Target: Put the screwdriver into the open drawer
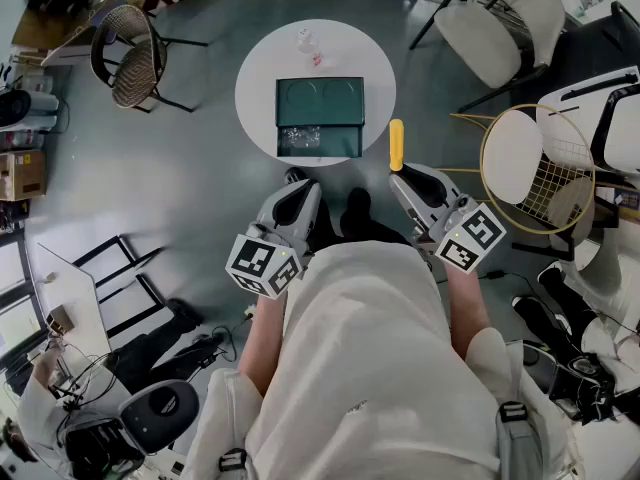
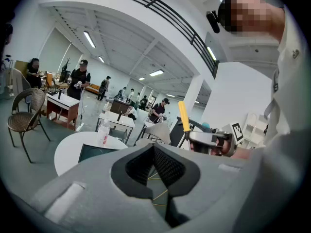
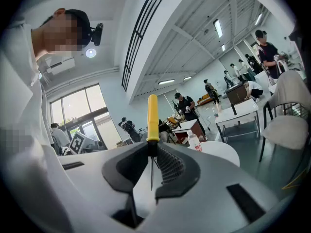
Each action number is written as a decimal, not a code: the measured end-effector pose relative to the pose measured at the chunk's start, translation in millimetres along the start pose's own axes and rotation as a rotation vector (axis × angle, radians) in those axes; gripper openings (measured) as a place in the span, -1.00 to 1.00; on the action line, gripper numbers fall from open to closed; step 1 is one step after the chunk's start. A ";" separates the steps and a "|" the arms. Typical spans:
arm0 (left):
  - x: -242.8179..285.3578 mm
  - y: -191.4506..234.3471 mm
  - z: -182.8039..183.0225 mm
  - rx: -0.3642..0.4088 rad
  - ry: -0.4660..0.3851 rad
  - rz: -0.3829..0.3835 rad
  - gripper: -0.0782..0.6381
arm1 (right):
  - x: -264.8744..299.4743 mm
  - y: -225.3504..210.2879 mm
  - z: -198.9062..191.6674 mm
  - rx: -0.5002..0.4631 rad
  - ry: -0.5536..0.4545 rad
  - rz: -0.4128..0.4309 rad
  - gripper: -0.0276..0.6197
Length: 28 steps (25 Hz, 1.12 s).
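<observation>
A dark green drawer box [image 1: 320, 103] sits on a small round white table [image 1: 260, 88], its drawer [image 1: 318, 143] pulled open toward me. My right gripper [image 1: 398, 174] is shut on a screwdriver [image 1: 396, 143] with a yellow handle, held upright short of the table's near right edge. In the right gripper view the handle [image 3: 152, 116] rises above the jaws and the thin shaft [image 3: 151, 171] runs down between them. My left gripper [image 1: 297, 181] is shut and empty, just short of the table's near edge. From the left gripper view [image 2: 153, 147] the screwdriver [image 2: 183, 115] shows at the right.
A clear plastic bottle [image 1: 307, 43] stands at the table's far side. A wicker chair [image 1: 125, 58] is at far left, a white chair [image 1: 505, 13] at far right, and a gold wire chair [image 1: 540, 168] close on my right. People and desks fill the room beyond.
</observation>
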<state>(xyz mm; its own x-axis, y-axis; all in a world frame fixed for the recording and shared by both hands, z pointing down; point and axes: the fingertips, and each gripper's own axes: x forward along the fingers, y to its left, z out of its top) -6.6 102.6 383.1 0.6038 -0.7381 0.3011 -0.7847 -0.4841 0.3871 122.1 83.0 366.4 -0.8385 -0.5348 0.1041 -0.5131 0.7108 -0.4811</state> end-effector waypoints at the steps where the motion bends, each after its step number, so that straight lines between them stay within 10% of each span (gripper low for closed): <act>1: 0.7 0.9 -0.4 0.001 0.000 0.001 -0.75 | 0.9 -0.6 -0.9 -0.001 0.002 0.002 -0.72; 28: -3.0 19.4 1.4 -0.016 0.006 0.022 -0.75 | 29.5 -4.8 -9.5 -0.026 0.070 0.012 -0.71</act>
<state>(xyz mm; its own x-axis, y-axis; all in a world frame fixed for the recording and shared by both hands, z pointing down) -23.9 94.8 388.5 0.5869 -0.7457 0.3153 -0.7958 -0.4597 0.3941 98.0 68.1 380.1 -0.8552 -0.4931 0.1596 -0.5064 0.7293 -0.4602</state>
